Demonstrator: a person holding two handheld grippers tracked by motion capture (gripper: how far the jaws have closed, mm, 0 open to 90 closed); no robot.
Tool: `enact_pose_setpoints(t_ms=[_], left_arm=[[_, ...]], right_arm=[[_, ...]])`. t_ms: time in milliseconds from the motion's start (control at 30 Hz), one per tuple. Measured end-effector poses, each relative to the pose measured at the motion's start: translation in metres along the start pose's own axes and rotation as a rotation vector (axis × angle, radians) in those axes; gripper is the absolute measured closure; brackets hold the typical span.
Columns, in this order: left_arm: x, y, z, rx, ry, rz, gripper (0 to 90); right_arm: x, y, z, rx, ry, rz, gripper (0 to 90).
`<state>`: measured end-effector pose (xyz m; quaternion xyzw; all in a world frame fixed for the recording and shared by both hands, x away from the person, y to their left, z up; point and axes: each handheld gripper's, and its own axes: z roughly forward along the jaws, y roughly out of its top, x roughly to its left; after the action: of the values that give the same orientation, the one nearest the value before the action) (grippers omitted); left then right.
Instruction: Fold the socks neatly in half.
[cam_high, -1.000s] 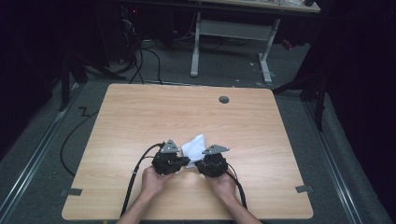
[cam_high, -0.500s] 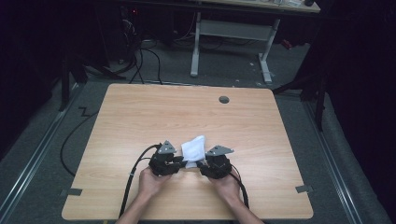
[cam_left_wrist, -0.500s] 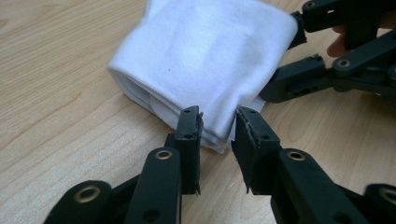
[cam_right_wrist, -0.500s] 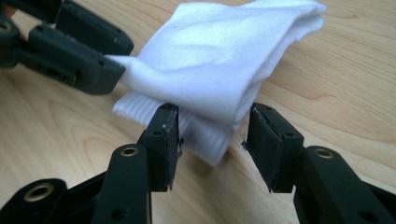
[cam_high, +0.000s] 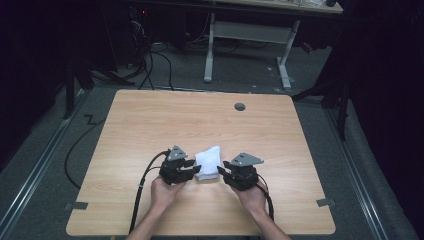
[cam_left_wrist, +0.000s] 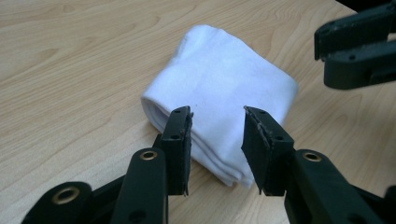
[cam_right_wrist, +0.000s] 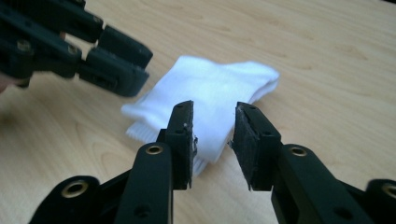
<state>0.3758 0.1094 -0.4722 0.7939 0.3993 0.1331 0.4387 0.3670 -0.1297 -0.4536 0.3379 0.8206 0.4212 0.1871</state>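
Folded white cloth (cam_high: 209, 164) lies flat on the desk (cam_high: 150, 125), near the front edge, between the two tongs. Looks like the fold is done and this is the release step.

Left tongs (cam_high: 192, 171): jaws apart, just been opening; in the left gripper view (cam_left_wrist: 216, 142) the cloth (cam_left_wrist: 219, 93) lies past the tips, its near edge low between them, pads not pressing on it. Right tongs (cam_high: 223, 173): jaws apart but just been closing; in the right gripper view (cam_right_wrist: 212, 140) the cloth (cam_right_wrist: 205, 93) lies ahead of the tips, nothing between the pads. Neither holds it.

Next move, my read: either back both tongs off and leave the bundle, or re-grip for one more fold. For a re-grip, come in low at the layered edge so all layers get caught, not just the top one. Risk: a jaw snags a single layer and the stack opens up.

Surface: light wood-grain desk, a round grommet (cam_high: 240, 106) near the far edge, otherwise bare. Grey floor around it, with tape marks by the near corners. Room is dark; a second desk frame with white legs (cam_high: 247, 45) stands behind, cables (cam_high: 150, 65) trailing on the floor at left.
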Motion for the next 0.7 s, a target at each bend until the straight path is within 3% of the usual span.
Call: enact_pose_setpoints(t_ms=[233,400,700], left_arm=[[-0.006,-0.003,0.006,0.042,0.0,0.014,60.3],[-0.009,-0.01,0.005,0.064,-0.002,0.02,58.4],[-0.014,-0.025,0.011,0.101,0.001,0.021,58.6]], right_arm=[[-0.002,0.006,0.02,0.038,-0.002,0.0,70.2],[0.0,-0.005,0.029,0.089,0.02,0.012,67.9],[-0.001,-0.026,0.033,0.124,0.043,0.043,62.4]])
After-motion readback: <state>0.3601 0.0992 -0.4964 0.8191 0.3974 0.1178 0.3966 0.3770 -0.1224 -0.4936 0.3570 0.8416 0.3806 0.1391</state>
